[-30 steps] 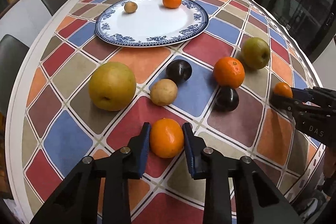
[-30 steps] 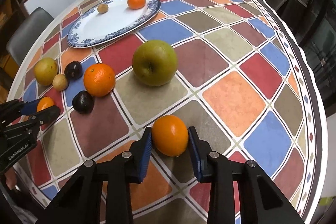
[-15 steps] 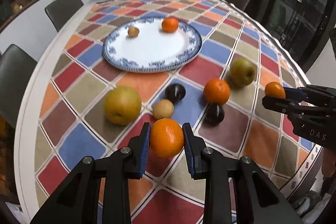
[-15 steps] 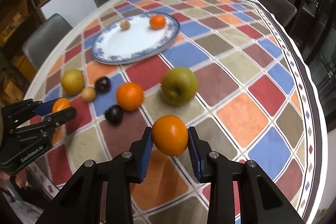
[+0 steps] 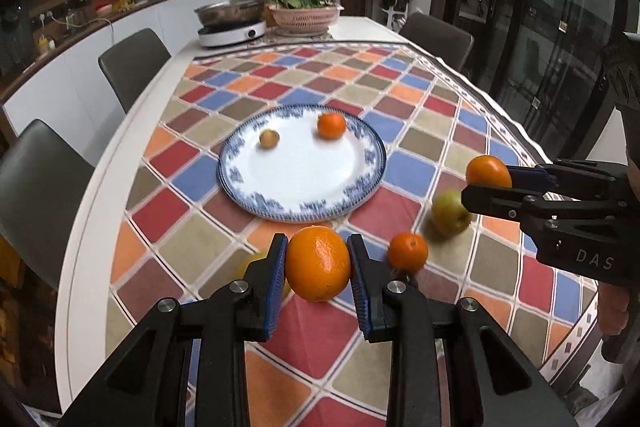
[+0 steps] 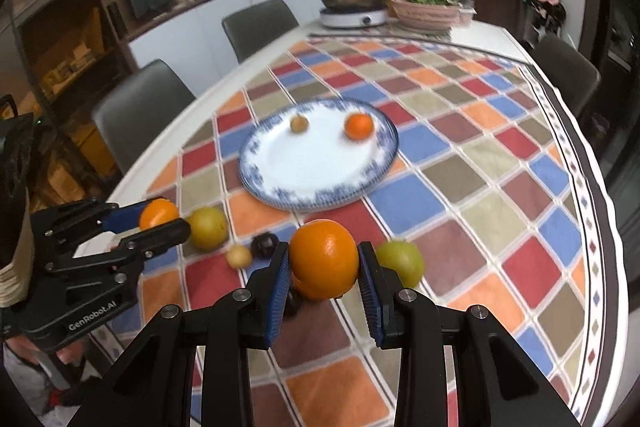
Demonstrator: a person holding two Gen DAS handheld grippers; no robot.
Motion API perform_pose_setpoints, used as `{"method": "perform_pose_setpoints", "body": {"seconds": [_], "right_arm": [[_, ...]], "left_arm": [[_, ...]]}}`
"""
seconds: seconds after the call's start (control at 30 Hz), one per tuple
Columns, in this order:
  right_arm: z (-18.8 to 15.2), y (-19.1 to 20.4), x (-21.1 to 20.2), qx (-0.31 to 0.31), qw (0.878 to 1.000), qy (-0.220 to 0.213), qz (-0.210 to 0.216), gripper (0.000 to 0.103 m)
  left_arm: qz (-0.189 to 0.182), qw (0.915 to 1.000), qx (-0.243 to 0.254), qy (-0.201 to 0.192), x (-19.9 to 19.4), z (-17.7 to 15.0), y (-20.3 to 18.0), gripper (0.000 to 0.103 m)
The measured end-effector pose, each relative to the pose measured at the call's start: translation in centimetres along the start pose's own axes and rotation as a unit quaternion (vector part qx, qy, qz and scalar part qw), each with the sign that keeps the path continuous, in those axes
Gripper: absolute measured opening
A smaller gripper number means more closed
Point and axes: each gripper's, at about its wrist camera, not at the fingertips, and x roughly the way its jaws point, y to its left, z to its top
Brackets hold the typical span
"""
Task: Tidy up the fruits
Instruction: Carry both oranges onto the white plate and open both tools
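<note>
The left claw (image 5: 318, 269) is clamped on an orange (image 5: 318, 263), its blue pads (image 5: 275, 281) pressed to both flanks of the fruit. The right claw (image 6: 323, 267) is likewise clamped on a second orange (image 6: 323, 258). A second ago both oranges sat on the table between the pads; now each has been lifted clear and hangs in the air above the near part of the table, and both cameras have tilted up so the plate (image 5: 240, 171) lies straight ahead. That suggests the pick is done and the carry to the plate has begun (two fruits at once).

Both held oranges look round, firm and dimpled, bright in colour, with no sign of slipping or squashing between the pads.

Further out, loose fruit remains on the table near its front edge: a green apple (image 6: 402, 263), a yellow pear (image 6: 208, 227), a small tan fruit (image 6: 239, 256), a dark plum (image 6: 264, 245) and a smaller orange (image 5: 408, 251). Beyond them, towards the middle of the table, the blue-rimmed plate already carries a mandarin (image 5: 331, 125) and a small brown fruit (image 5: 269, 138) near its far rim, well apart from each other, with most of its white centre bare. By that count the sorting seems less than half done.
</note>
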Motion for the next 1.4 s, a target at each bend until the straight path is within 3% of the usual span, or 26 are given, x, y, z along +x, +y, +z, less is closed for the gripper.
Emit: {"method": "perform_pose_setpoints", "body": {"seconds": [0.4, 0.63, 1.07, 1.4], "right_arm": [[5.3, 1.1, 1.1, -0.033, 0.999, -0.028, 0.026, 0.034], [8.5, 1.1, 3.6, -0.044, 0.998, -0.023, 0.035, 0.034], [12.5, 0.4, 11.9, -0.056, 0.997, 0.024, 0.038, 0.034], [14.4, -0.2, 17.5, -0.06, 0.995, 0.068, 0.035, 0.034]], "left_arm": [[0.006, 0.9995, -0.002, -0.031, 0.3, 3.9, 1.9, 0.03], [0.001, 0.9995, 0.004, -0.031, 2.5, 6.6, 3.5, 0.03], [-0.019, 0.9992, -0.012, 0.032, 10.6, 9.1, 7.4, 0.03], [-0.028, 0.9973, 0.007, 0.068, 15.4, 10.3, 8.1, 0.03]]}}
